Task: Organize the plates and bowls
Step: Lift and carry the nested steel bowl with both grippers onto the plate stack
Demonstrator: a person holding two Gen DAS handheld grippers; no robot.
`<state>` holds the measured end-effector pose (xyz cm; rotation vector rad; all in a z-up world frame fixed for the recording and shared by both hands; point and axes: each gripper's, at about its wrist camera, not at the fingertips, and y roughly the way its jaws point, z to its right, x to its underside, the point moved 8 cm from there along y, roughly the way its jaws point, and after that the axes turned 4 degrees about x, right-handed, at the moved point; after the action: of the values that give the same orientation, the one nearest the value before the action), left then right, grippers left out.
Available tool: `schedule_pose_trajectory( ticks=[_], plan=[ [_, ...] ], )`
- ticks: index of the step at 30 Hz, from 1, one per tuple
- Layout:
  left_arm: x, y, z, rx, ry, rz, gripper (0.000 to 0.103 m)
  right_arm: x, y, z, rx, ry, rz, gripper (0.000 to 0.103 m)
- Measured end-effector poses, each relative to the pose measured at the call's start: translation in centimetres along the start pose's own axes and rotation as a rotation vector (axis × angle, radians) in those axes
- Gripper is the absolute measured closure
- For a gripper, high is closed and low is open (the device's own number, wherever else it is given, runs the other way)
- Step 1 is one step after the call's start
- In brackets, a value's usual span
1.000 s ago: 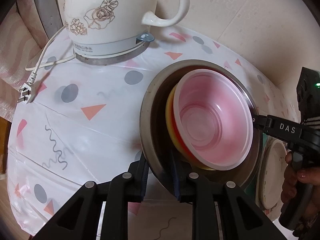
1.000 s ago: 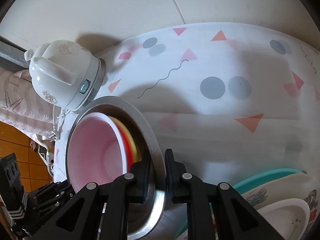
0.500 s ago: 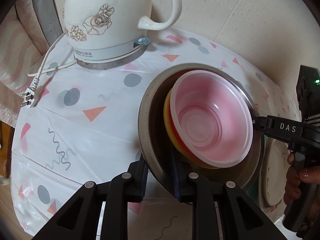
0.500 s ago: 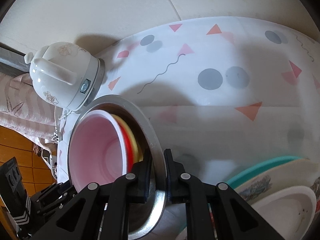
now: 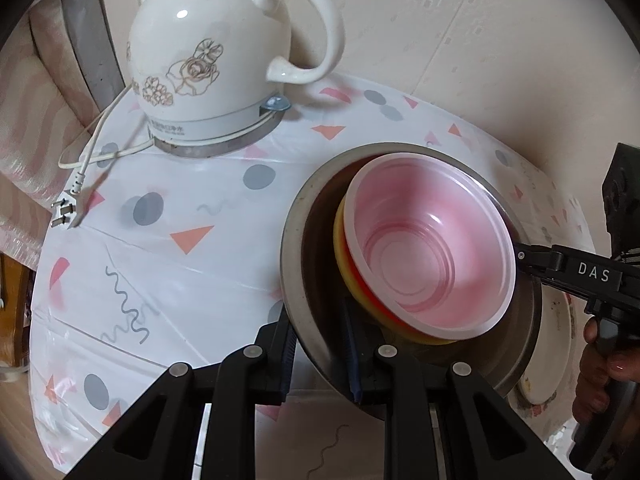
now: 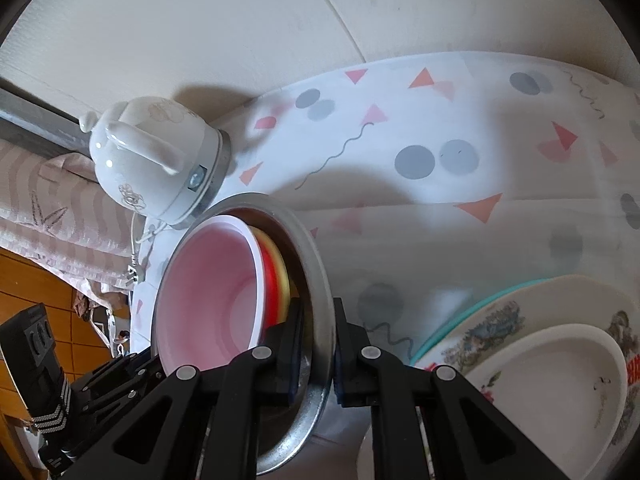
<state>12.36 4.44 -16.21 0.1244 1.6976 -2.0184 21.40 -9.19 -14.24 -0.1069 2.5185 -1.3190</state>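
Note:
A large steel bowl [image 5: 296, 264] holds a nested stack: a translucent pink bowl [image 5: 424, 256] on red and yellow bowls [image 5: 348, 284]. My left gripper [image 5: 320, 352] is shut on the steel bowl's near rim. My right gripper [image 6: 318, 356] is shut on the opposite rim of the steel bowl [image 6: 316, 276], with the pink bowl [image 6: 204, 296] inside. The bowl is held tilted above the table. The right gripper also shows in the left wrist view [image 5: 524, 260].
A white floral kettle [image 5: 216, 60] with cord and plug [image 5: 66, 212] stands at the table's back. A stack of plates [image 6: 540, 352], teal under white printed ones, lies at the right. A patterned tablecloth [image 5: 160, 264] covers the round table by a wall.
Both grippers keep hold of the steel bowl. It has shifted a little across the table; the kettle appears more upright and lower in the left view.

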Motion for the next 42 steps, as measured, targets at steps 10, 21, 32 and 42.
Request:
schedule_pose_trajectory(
  ticks=[10,21,32,42],
  plan=[
    [-0.5,-1.0,1.6,0.028,0.041,0.016,0.081,0.1,-2.4,0.6,-0.002,0.037,0.051,0.091],
    [-1.8,-2.0,5.3,0.078,0.139,0.044,0.082,0.7,-6.4,2.4,0.011,0.095,0.142,0.091],
    [-1.9,-1.5,11.6,0.156,0.285,0.023,0.083,3.0,-11.0,7.5,0.058,0.233,0.236,0.091],
    [-0.1,0.5,17.1,0.211,0.41,-0.032,0.083,6.6,-13.6,12.4,0.121,0.373,0.284,0.091]
  ],
)
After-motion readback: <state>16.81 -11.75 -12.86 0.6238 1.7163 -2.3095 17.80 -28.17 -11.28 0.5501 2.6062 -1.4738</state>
